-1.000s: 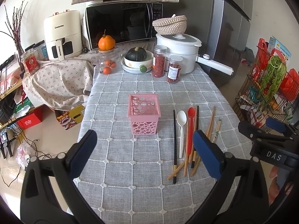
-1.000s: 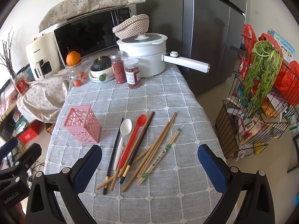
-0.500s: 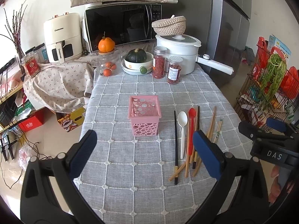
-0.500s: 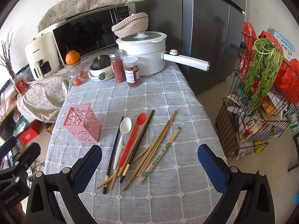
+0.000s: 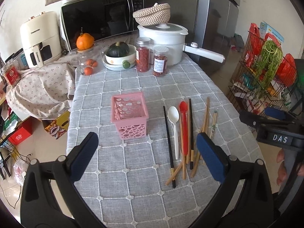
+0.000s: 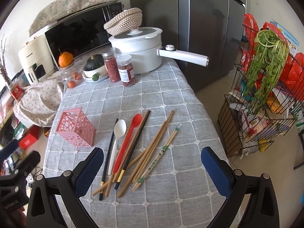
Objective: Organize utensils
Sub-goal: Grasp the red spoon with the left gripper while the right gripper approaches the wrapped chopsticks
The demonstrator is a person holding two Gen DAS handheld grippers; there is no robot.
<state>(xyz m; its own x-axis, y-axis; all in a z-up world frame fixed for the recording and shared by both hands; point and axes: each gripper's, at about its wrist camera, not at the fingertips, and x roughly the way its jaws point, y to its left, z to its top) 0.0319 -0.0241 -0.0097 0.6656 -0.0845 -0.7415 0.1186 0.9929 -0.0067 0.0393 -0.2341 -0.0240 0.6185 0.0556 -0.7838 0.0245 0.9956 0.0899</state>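
A pink perforated holder [image 5: 130,115] [image 6: 76,126] stands upright and empty on the grey checked tablecloth. To its right lie a white spoon [image 5: 173,122] [image 6: 117,136], a red spoon [image 5: 184,125] [image 6: 127,142], black chopsticks [image 5: 169,144] [image 6: 108,155] and several wooden chopsticks [image 5: 204,123] [image 6: 155,146], partly crossed. My left gripper [image 5: 147,157] is open and empty, hovering near the table's front before the holder. My right gripper [image 6: 152,169] is open and empty above the lower ends of the utensils.
At the table's back stand two red-filled jars [image 5: 150,58], a white pot with a long handle [image 5: 167,41], a bowl with a green squash [image 5: 119,55], a glass jar topped by an orange [image 5: 85,57] and a microwave [image 5: 100,20]. A wire rack with greens [image 6: 266,98] stands right of the table.
Both grippers have shifted slightly forward and the left view has tilted a little to the left. Nothing on the table has moved; both grippers stay open.
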